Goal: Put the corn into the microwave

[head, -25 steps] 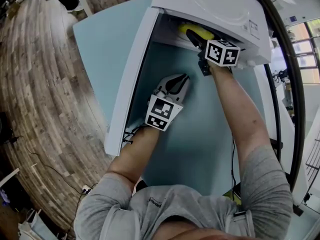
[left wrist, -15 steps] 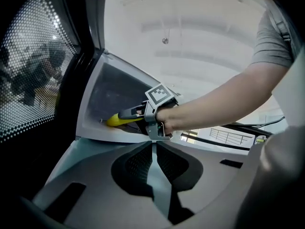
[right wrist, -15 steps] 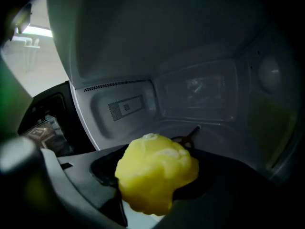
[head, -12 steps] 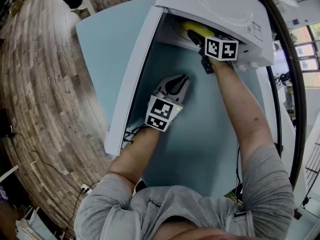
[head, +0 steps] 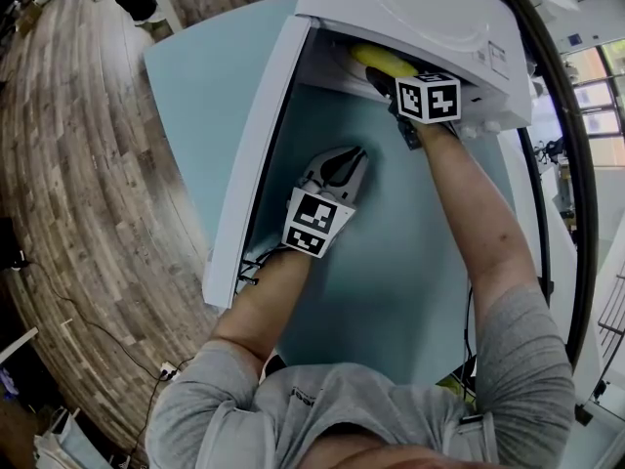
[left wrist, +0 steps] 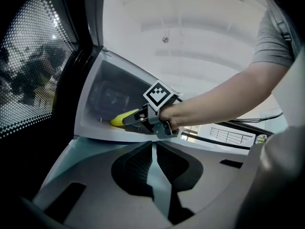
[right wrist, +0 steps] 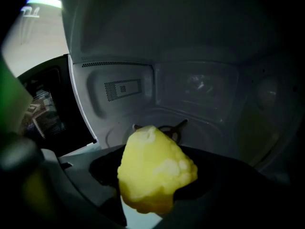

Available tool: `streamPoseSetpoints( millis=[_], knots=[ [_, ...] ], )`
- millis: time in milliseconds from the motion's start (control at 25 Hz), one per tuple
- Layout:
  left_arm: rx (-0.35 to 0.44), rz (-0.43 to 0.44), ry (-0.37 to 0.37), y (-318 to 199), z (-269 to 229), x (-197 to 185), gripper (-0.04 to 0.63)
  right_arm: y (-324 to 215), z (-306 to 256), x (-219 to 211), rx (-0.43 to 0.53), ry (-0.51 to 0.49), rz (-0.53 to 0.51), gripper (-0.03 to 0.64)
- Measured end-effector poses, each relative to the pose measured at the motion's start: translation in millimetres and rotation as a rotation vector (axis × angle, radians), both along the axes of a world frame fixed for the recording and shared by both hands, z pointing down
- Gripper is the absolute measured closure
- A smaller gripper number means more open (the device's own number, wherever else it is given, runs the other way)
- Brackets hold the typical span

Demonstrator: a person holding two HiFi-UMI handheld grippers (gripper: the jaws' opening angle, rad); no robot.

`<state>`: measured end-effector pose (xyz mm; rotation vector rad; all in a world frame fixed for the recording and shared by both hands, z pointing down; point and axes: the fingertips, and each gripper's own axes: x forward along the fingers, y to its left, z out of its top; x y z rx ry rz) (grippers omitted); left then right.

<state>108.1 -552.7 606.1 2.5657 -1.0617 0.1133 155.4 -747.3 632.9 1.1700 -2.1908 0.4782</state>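
The yellow corn (head: 383, 62) pokes into the open white microwave (head: 410, 8) with my right gripper (head: 387, 78) round its near end. In the right gripper view the corn (right wrist: 155, 173) fills the space between the dark jaws, which touch its sides, and hangs over the cavity floor (right wrist: 224, 142). These jaws have just been opening, with the corn still between them. The left gripper view shows the corn's tip (left wrist: 120, 119) just inside the cavity. My left gripper (head: 350, 156) hovers over the table in front of the microwave, shut and holding nothing.
The microwave door (head: 256, 154) stands swung open on the left, beside my left gripper. The light blue table (head: 391, 272) carries the microwave. A black cable (head: 543, 213) runs down the right side. The turntable hub (right wrist: 169, 127) sits bare on the cavity floor.
My right gripper has tilted and rolled a little at the microwave opening, with the corn in it. My left gripper has stayed where it was.
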Motion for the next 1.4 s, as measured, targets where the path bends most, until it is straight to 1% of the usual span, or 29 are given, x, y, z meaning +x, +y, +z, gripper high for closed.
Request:
streamPoseSetpoints(
  millis=[200, 440, 680, 840, 960, 1080, 1160, 1280, 1400],
  knots=[
    [-0.001, -0.008, 0.007, -4, -1, -2, 0.551, 7, 12, 9, -0.069, 0.084, 0.012, 0.320],
    [-0.003, -0.009, -0.006, -3, 2, -1, 0.551, 9, 14, 13, -0.070, 0.090, 0.026, 0.308],
    [-0.002, -0.005, -0.027, -4, 5, -1, 0.551, 4, 8, 14, -0.050, 0.032, 0.054, 0.291],
    [-0.016, -0.014, -0.023, -6, 9, -1, 0.551, 6, 7, 13, -0.041, 0.022, 0.041, 0.290],
    [-0.010, -0.020, -0.034, -6, 11, -2, 0.551, 10, 5, 11, -0.027, 0.015, 0.029, 0.290],
    [0.005, -0.018, -0.052, -3, 11, 0, 0.551, 15, -5, 11, -0.013, 0.018, 0.029, 0.285],
    [0.001, -0.017, -0.052, -1, 11, 1, 0.551, 20, -11, 13, -0.007, 0.015, 0.029, 0.282],
    [-0.006, -0.021, -0.045, 0, 8, 2, 0.551, 27, -24, 16, 0.022, -0.010, 0.038, 0.282],
    [0.003, -0.020, -0.043, 3, 0, 6, 0.551, 38, -39, 18, 0.052, -0.036, 0.038, 0.281]
  ],
)
